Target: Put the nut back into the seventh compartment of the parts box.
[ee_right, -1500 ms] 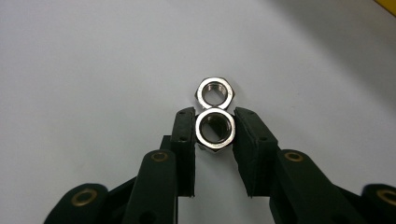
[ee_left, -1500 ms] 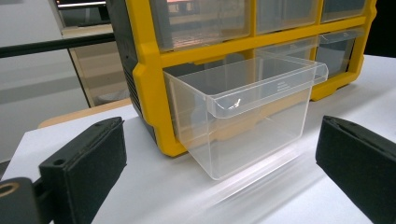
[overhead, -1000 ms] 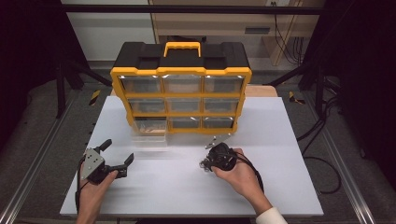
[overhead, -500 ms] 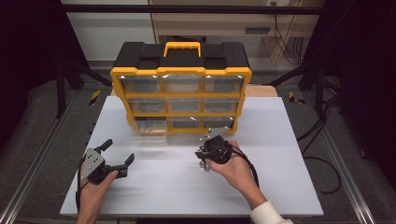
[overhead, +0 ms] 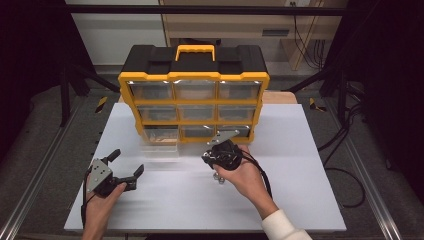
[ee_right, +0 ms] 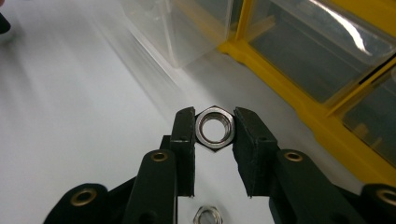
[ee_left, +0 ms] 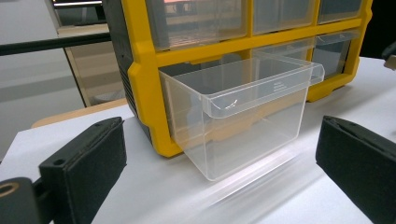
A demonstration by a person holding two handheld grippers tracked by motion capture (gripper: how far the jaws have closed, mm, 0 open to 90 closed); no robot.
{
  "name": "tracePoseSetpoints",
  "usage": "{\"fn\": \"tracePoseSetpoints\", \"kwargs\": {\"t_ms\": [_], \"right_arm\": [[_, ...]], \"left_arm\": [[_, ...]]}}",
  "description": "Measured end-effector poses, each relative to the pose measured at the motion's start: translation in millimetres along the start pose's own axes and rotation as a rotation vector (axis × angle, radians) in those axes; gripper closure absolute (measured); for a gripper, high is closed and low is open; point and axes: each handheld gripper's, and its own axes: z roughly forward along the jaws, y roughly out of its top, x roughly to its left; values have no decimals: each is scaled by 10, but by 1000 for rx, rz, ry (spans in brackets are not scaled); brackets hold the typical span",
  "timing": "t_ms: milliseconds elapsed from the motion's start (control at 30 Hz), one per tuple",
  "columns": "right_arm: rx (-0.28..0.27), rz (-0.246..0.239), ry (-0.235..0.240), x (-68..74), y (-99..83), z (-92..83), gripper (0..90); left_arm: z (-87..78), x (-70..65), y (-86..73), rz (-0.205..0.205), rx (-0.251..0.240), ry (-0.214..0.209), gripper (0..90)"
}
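The right gripper (ee_right: 214, 128) pinches a steel hex nut (ee_right: 214, 127) just above the white table (overhead: 300, 175), near the pulled-out clear drawer (ee_left: 243, 112) of the yellow organizer (overhead: 194, 100); the left gripper (overhead: 125, 167) rests spread; judged mid-carry, the next move calls for lifting the nut over the drawer's rim and releasing it inside.

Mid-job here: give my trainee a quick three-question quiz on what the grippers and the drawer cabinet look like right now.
1. True or false: the right gripper is shut on a nut.
2. Which drawer of the cabinet is pulled out: A bottom left, B top right, C middle?
3. What lies on the table under the right gripper?

Key:
1. True.
2. A; it faces the open left gripper.
3. A second nut.
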Motion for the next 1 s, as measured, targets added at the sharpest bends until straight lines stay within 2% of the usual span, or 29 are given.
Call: {"fn": "tracePoseSetpoints", "kwargs": {"t_ms": [33, 167, 367, 667, 1000], "right_arm": [[5, 15, -4, 13, 21, -1, 703], [-20, -6, -9, 18, 71, 20, 703], [-61, 4, -16, 22, 142, 68, 703], [-85, 1, -13, 48, 288, 112, 703], [-110, 5, 0, 74, 364, 155, 703]], "left_arm": [[0, 0, 0, 0, 0, 0, 16], [3, -5, 0, 1, 2, -1, 16], [1, 1, 0, -1, 0, 0, 16], [3, -7, 1, 3, 2, -3, 16], [2, -6, 3, 2, -1, -3, 16]]}}
